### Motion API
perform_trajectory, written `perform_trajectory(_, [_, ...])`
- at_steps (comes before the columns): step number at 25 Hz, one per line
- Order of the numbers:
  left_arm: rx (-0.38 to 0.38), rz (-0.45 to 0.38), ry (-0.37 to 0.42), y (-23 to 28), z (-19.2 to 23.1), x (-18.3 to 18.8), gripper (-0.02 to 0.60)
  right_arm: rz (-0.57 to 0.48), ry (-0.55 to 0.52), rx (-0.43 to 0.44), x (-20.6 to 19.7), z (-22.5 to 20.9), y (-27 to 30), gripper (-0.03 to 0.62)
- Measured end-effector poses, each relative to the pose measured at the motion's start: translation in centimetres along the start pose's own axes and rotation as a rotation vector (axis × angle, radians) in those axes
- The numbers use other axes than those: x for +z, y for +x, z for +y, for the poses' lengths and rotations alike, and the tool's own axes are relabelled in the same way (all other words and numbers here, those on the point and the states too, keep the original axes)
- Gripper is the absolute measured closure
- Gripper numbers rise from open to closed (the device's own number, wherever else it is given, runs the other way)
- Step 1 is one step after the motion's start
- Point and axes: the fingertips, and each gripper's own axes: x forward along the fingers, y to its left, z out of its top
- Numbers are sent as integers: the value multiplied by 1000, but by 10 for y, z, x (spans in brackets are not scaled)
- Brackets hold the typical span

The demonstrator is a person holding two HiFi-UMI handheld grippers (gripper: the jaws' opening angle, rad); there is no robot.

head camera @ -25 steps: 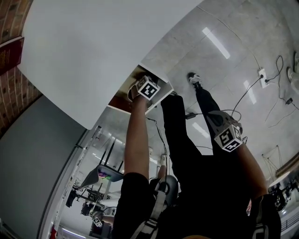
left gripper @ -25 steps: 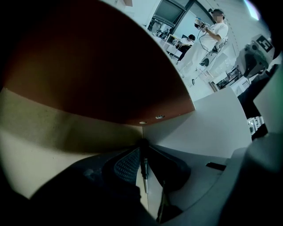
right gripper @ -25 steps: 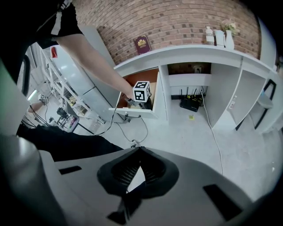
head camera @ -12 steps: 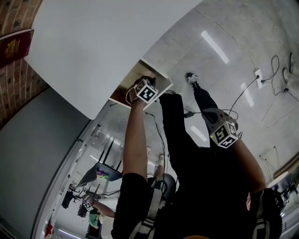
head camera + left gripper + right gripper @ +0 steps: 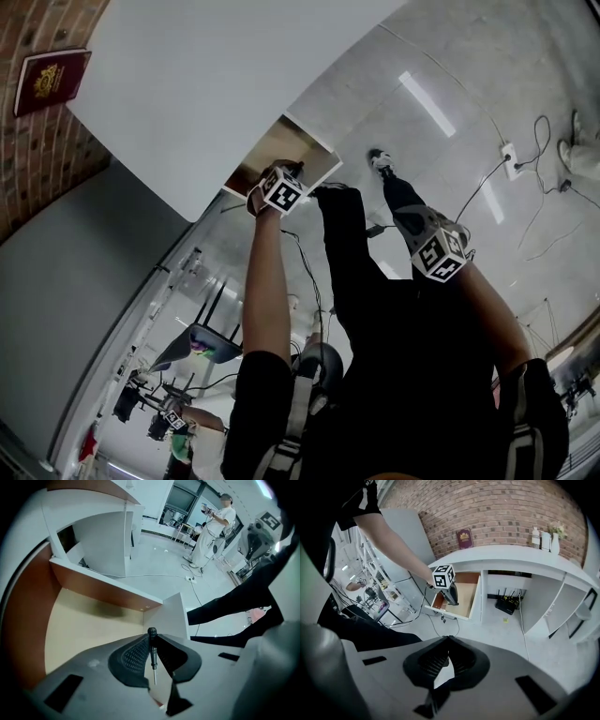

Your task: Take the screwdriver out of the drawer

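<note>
One screwdriver (image 5: 152,649) — clamped in left gripper (image 5: 151,637).
Shaft along jaws, above open drawer (image 5: 89,620); right gripper (image 5: 447,639) closed, empty — farther off.

Head: steeply down over both arms onto the drawer (image 5: 281,150). Left gripper (image 5: 152,641): close, looking past its jaws into that drawer. Right gripper (image 5: 447,639): well back, facing the same drawer ahead.

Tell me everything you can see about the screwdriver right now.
The screwdriver is small and slim, with a dark handle ending in a rounded cap and a thin, bright metal shaft. The left gripper has its jaws shut on the handle, with the cap at the jaw tips and the shaft pointing back toward the camera. The open drawer's pale bottom lies behind it. Only the jaws touch it.
</note>
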Motion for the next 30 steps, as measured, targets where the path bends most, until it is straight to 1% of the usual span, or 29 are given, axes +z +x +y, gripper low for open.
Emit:
perform_trajectory(4, [25,-109,-134,-35,-4,16,526,-17,-18,-8,17,-5,-7,537])
perform_trajectory(5, [31,-130,-151,-42,-7,20,526,-27,-15,-15,23,-9,-9,537])
perform_trajectory(7, [42,-148,-156,-52,-12,23,526,-48,-12,-29,35,-17,-14,537])
perform_trajectory(13, [65,-164,-158,-84,-23,24,526,-92,-35,-63,63,-28,-26,537])
perform_trajectory(16, [79,-177,-172,-105,-30,25,526,-101,-42,-71,69,-28,-34,537])
perform_trajectory(21, [88,-200,-168,-137,-44,33,526,-98,-77,-70,77,-29,-49,537])
perform_trajectory(28, [118,-223,-154,-175,-63,43,526,-104,-98,-96,88,-36,-66,537])
perform_trajectory(30, [126,-231,-161,-183,-67,44,526,-109,-106,-101,92,-38,-72,537])
